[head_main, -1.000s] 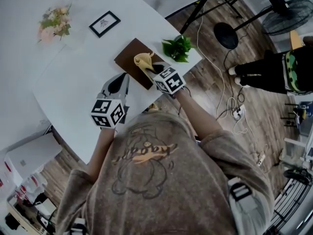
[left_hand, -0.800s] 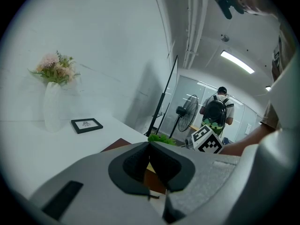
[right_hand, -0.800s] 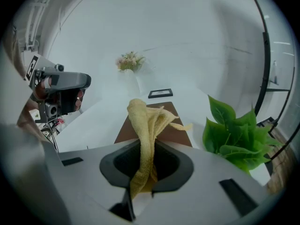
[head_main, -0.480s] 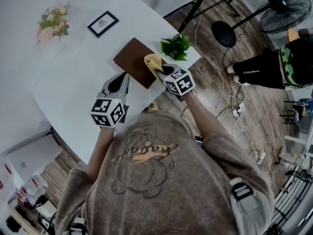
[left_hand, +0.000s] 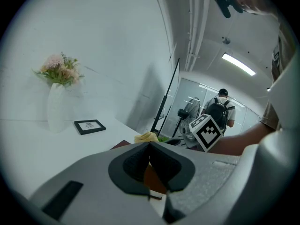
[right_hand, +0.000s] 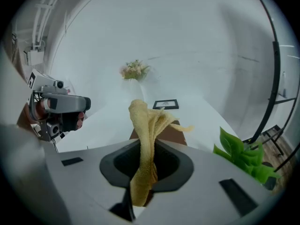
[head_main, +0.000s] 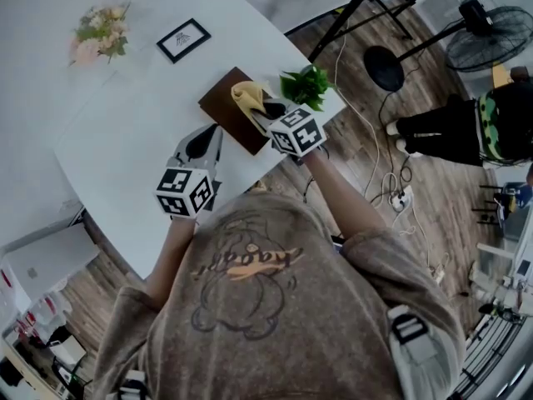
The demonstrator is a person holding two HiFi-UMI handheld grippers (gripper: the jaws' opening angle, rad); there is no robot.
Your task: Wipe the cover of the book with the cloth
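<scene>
A brown book (head_main: 221, 107) lies on the white table (head_main: 125, 140) near its right edge. My right gripper (head_main: 261, 108) is shut on a yellow cloth (head_main: 247, 95), which rests on the book's far right part. In the right gripper view the cloth (right_hand: 147, 135) stands up from between the jaws, with the book (right_hand: 174, 136) just behind it. My left gripper (head_main: 203, 138) hovers over the table to the near left of the book, shut with nothing in it. Past its jaws in the left gripper view lie the book (left_hand: 121, 145) and the cloth (left_hand: 146, 137).
A green plant (head_main: 306, 84) stands at the table's right corner, close to the cloth. A black picture frame (head_main: 182, 40) and a vase of flowers (head_main: 100, 36) are at the far side. Tripod legs, cables and a fan (head_main: 487, 47) are on the wooden floor to the right.
My right gripper dragged the cloth toward the book's near right side, then back to its far right part. The left gripper stayed put.
</scene>
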